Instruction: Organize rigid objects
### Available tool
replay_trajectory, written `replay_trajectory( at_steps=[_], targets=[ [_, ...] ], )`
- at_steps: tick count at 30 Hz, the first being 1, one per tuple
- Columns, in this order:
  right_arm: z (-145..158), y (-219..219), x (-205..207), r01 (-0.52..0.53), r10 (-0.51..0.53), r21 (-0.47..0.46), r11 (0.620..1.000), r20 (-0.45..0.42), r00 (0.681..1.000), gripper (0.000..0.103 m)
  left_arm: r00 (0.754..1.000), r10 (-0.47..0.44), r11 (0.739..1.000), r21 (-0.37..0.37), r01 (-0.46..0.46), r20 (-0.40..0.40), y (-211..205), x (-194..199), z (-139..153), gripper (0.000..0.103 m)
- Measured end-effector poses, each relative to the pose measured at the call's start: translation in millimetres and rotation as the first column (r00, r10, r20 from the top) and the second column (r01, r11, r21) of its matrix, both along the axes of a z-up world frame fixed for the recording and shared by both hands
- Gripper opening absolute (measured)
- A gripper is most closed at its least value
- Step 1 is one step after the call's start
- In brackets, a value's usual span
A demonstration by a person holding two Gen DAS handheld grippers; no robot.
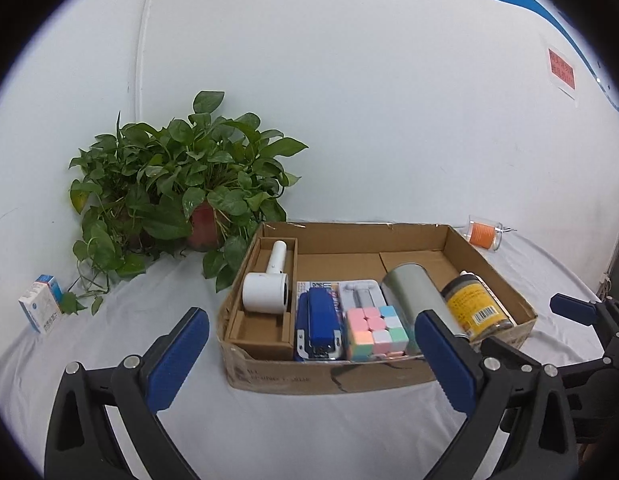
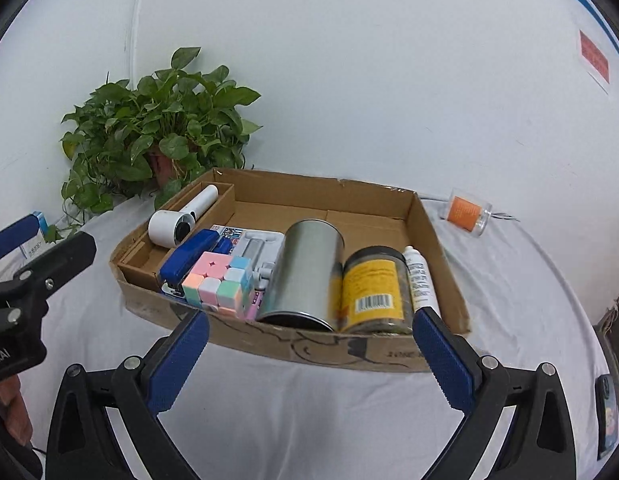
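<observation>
Both tools, left tool (image 1: 313,344) and right tool (image 2: 311,344), are gaping empty just before the box (image 2: 349,350). Objects are lying packed inside; one cup (image 2: 467,211) is waiting beyond its far-right corner. Judgement: reach around, grip the cup squarely.

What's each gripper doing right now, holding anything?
Left gripper: open, holding nothing.
Right gripper: open, holding nothing.

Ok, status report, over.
Left gripper open, empty. Right gripper open, empty. Brown cardboard box packed. Clear orange-labelled jar outside on white cloth. Nothing blocking.
</observation>
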State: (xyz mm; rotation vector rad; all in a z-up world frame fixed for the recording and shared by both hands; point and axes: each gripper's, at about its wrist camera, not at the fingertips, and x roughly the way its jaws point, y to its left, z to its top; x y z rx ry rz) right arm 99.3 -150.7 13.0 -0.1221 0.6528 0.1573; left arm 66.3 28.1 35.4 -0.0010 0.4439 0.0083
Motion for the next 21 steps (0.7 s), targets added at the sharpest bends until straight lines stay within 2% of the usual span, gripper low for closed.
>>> replay_trajectory(
  at_steps=[7, 10, 13, 21],
  targets=[
    [-1, -22, -15, 0.016, -0.016, -0.002, 1.000, -0.004, 1.000, 0.102, 0.998, 0.033, 0.999, 0.008, -0.033, -0.051, -12, -5, -3, 0.102],
    [-4, -28, -16, 0.019, -0.019, 0.007, 1.000, -0.007, 1.000, 0.102, 0.998, 0.023, 1.000, -0.011, -0.024, -0.066, -15, -5, -7, 0.102],
    [-7, -29, -15, 0.021, -0.021, 0.012, 1.000, -0.012, 1.000, 0.102, 0.997, 0.029, 1.000, 0.012, -0.028, -0.076, -17, -4, -11, 0.102],
    [-28, -32, -14, 0.044, -0.044, 0.004, 0.999, -0.038, 0.998, 0.102, 0.996, 0.009, 1.000, 0.019, -0.007, -0.091, -15, -3, -21, 0.102]
  ],
)
